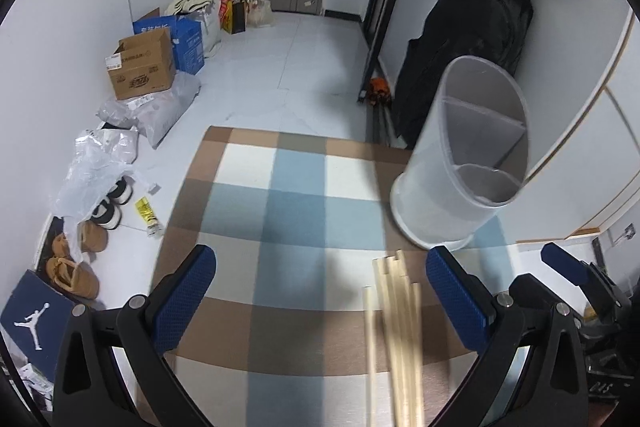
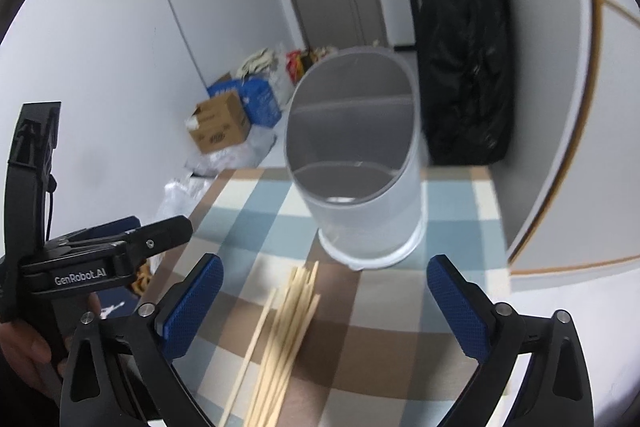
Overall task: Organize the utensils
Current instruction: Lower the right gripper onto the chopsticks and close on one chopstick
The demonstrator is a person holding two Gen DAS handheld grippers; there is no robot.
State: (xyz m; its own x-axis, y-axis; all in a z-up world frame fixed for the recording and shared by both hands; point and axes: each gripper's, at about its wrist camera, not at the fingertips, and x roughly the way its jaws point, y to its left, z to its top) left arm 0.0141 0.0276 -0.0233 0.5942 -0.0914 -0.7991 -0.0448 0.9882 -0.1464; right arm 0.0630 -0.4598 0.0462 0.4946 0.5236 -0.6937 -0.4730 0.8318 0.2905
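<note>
A bundle of pale wooden chopsticks [image 1: 396, 327] lies on the checked cloth [image 1: 288, 211]. A white translucent utensil holder [image 1: 460, 163] with inner dividers stands just beyond it. My left gripper [image 1: 324, 291] is open, with the chopsticks near its right pad but untouched. In the right wrist view the chopsticks [image 2: 284, 339] lie between the wide-apart pads of my open right gripper [image 2: 326, 303], and neither pad touches them. The holder [image 2: 356, 167] stands straight ahead. The left gripper's black body [image 2: 100, 263] shows at the left, held by a hand [image 2: 24, 347].
The cloth-covered table ends at its left edge [image 1: 188, 183] over a white floor. Down there lie cardboard boxes [image 1: 142, 65], plastic bags [image 1: 160, 107] and shoes [image 1: 76, 275]. A black backpack [image 1: 468, 39] hangs behind the holder. A white curved panel [image 2: 560, 107] rises at the right.
</note>
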